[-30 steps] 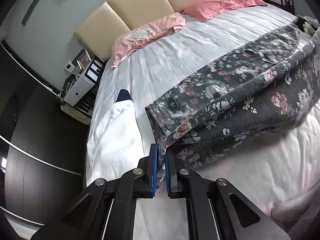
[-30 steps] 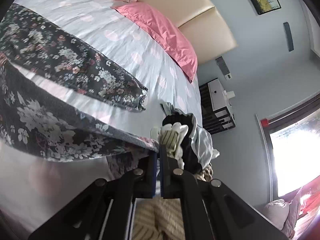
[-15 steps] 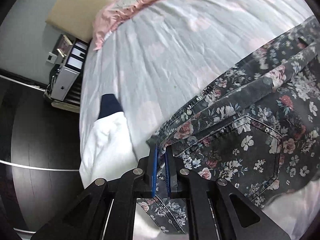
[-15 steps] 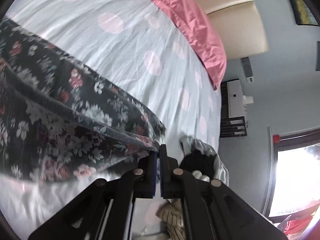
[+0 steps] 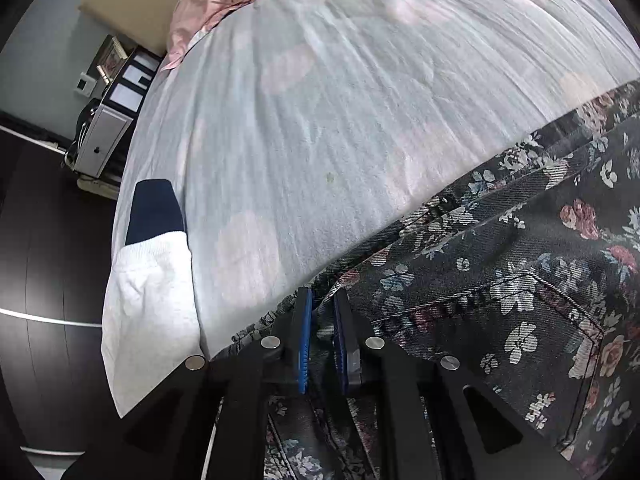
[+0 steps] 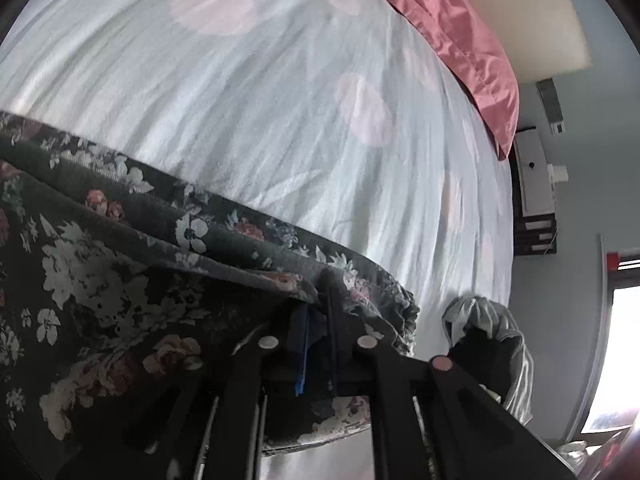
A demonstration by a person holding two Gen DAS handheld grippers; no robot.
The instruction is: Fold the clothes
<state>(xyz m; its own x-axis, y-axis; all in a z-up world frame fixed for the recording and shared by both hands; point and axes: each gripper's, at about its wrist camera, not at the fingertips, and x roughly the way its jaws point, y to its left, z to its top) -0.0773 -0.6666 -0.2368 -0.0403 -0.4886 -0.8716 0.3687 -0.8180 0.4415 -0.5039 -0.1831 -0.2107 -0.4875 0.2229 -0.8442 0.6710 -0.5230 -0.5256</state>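
Fingers [image 5: 304,336] just parting, one floral trousers [image 5: 500,280] between

This is a bedroom in a home. A wide bed with a pale sheet printed with faint pink spots [image 5: 320,120] fills both views, with pink pillows [image 6: 460,40] against a cream padded headboard [image 6: 532,20]. A white bedside cabinet [image 5: 102,140] with a framed picture [image 5: 112,58] stands by a grey-blue wall [image 6: 580,184]; daylight comes through a window [image 6: 616,360].
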